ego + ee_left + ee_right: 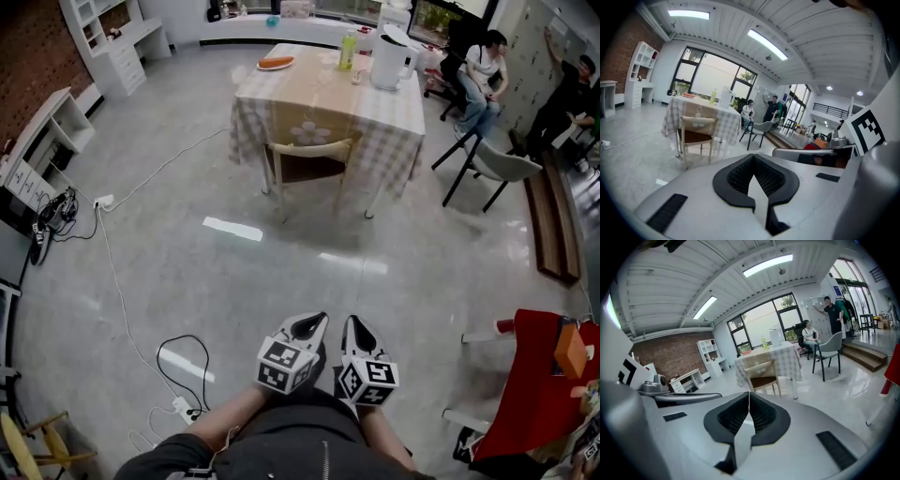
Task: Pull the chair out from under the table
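A pale wooden chair (308, 159) with a brown seat stands pushed under the near side of a table (328, 98) with a checked cloth, far ahead of me. It shows small in the left gripper view as the chair (696, 132) and in the right gripper view as the chair (761, 373). My left gripper (316, 323) and right gripper (353, 324) hang side by side close to my body, well short of the chair. Both are shut with nothing between the jaws, as the left gripper (753, 159) and right gripper (748, 397) views show.
White cables (117, 281) and a power strip (185, 409) lie on the floor at my left. A grey chair (492, 164) and two people (483, 70) are at the far right. A red cart (539, 384) stands at my right, shelves (112, 42) at the far left.
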`<state>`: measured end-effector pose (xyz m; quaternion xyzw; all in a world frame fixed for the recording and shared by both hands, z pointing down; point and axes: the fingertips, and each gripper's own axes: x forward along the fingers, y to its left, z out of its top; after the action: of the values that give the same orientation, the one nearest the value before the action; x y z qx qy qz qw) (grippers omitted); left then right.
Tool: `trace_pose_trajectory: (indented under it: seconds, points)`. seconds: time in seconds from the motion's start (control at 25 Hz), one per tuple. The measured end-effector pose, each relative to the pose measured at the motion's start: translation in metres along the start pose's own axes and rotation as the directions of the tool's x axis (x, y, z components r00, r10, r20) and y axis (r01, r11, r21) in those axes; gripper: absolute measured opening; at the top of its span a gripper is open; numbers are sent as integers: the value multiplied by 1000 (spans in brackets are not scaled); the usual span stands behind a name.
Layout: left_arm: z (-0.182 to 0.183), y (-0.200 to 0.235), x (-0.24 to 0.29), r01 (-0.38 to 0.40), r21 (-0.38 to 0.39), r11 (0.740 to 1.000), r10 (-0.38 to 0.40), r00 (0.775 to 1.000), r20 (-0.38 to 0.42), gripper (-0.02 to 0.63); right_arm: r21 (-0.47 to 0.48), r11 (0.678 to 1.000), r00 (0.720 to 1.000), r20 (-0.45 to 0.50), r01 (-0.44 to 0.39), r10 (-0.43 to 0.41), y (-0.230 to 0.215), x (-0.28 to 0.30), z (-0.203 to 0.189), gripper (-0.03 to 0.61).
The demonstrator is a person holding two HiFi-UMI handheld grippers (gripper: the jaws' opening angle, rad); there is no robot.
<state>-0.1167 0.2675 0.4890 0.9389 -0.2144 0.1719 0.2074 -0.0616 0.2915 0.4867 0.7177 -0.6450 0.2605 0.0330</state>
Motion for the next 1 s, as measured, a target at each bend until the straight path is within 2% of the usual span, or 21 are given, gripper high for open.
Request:
trace_pose_trajectory:
  seconds: [0.56, 1.0]
  points:
    - [75, 45, 101, 19, 2, 1000, -19, 1000, 12, 9, -44, 997, 997, -31, -65, 64, -45, 103, 74, 12]
    - [90, 65, 132, 33, -12, 999, -33, 999, -17, 9, -56, 994, 994, -57, -99, 96, -53, 145, 95, 12]
